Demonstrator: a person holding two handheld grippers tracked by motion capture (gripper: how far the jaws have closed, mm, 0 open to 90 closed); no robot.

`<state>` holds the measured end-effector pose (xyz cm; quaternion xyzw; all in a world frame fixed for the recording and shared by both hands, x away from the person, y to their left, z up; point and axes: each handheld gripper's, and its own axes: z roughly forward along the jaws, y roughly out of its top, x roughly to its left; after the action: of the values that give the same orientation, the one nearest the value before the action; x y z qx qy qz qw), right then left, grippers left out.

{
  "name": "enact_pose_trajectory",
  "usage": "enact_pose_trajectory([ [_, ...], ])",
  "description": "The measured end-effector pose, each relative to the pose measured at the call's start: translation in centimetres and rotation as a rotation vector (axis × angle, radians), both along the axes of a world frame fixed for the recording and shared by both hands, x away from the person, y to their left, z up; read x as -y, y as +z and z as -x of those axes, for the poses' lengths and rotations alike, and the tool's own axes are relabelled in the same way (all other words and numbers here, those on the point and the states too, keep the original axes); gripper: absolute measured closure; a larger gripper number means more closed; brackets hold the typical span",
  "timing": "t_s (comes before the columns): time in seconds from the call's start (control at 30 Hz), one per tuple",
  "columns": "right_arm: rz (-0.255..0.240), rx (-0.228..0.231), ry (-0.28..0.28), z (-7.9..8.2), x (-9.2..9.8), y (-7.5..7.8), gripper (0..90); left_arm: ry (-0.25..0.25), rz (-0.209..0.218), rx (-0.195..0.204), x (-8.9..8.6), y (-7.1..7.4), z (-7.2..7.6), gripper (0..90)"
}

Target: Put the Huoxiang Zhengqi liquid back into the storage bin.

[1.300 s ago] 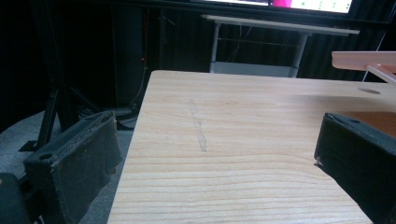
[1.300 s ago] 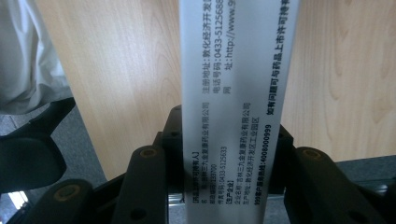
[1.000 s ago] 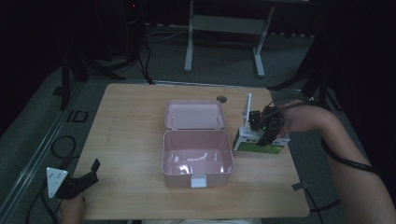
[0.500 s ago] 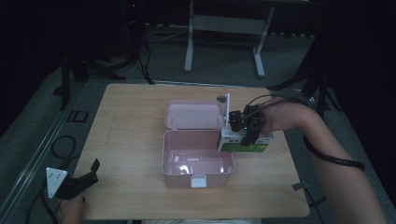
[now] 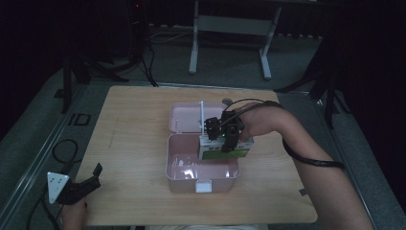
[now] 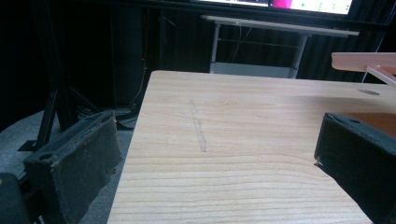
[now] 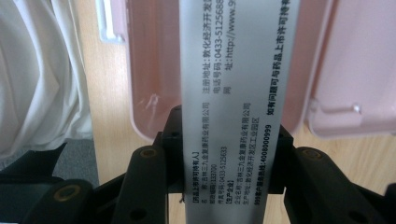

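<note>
1 wooden table (image 5: 139, 124) with rounded corners carried 1 pink plastic box (image 5: 191, 165), a rectangular tub with its hinged lid (image 5: 184, 117) folded open flat on the far side and a small white latch at its near edge. 2 grippers were in use. The right gripper (image 5: 225, 139), held in the person's right hand (image 5: 261, 120), pinched 1 cardboard medicine carton (image 5: 225, 152), white and green in the high view, over the right part of the open tub near the hinge. In the right gripper view the carton's (image 7: 238, 93) pale, smooth face, printed with black text, ran up between the 2 black jaws, which pressed on both of its sides, with the pink tub below it. The left gripper (image 5: 81, 184) sat at the table's near left corner, well apart from the box. In the left gripper view its 2 black padded fingers (image 6: 77, 161) stood spread wide, with bare wood grain between them.
</note>
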<state>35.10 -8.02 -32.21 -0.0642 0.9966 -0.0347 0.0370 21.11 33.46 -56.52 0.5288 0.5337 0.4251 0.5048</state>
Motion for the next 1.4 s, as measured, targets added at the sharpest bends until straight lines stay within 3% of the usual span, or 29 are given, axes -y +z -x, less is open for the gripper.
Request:
enact_pose_trajectory([
  [0.5, 0.003, -0.044, 0.020, 0.5, -3.2, -2.9, 62.4, -0.002, 0.000, 0.001, 0.0, 0.0, 0.0, 0.3],
  [1.07, 0.011, -0.094, -0.013, -0.7, -3.0, -9.2, 62.2, -0.003, 0.000, 0.000, 0.0, 0.0, 0.0, 0.3],
  [1.4, 0.004, -0.121, -0.028, -0.8, -3.0, -11.5, 62.1, -0.005, -0.001, 0.000, 0.0, 0.0, 0.0, 0.3],
])
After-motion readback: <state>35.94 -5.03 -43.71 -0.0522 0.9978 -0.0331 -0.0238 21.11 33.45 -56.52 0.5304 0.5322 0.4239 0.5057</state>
